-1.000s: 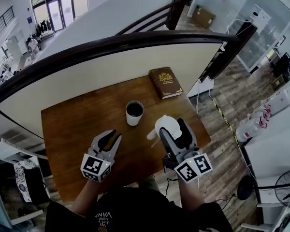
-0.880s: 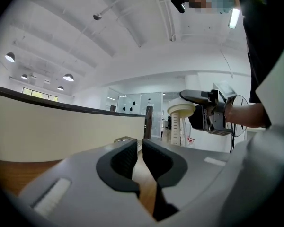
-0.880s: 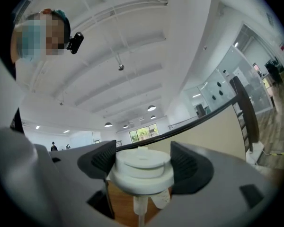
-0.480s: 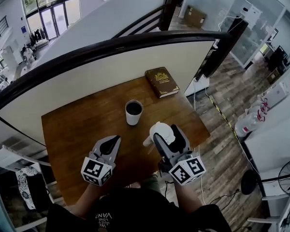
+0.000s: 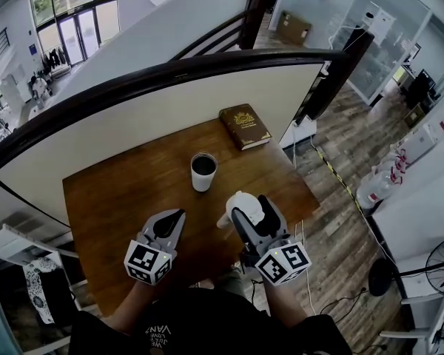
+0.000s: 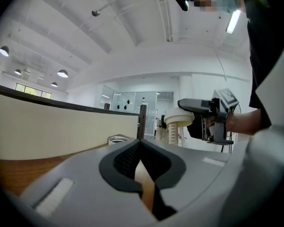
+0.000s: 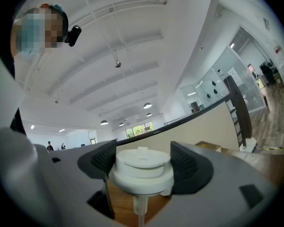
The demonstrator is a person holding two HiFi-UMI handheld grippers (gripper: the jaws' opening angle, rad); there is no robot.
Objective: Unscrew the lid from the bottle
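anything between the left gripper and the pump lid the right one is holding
Nothing visible. The left gripper, shut and empty, has an open line across to the white lid clamped in the right gripper. The cup stands farther back, off that line.

table point(image 5: 118, 191) – brown wood, matt, grain visible. lid point(image 7: 141, 174) – white plastic, smooth, slight sheen. right gripper point(image 7: 143, 157) shell grey matt plastic; pads point(image 7: 102, 159) black, ribbed. book point(image 5: 245, 126) cover brown, shiny gold print. cup point(image 5: 203, 172) white, smooth.
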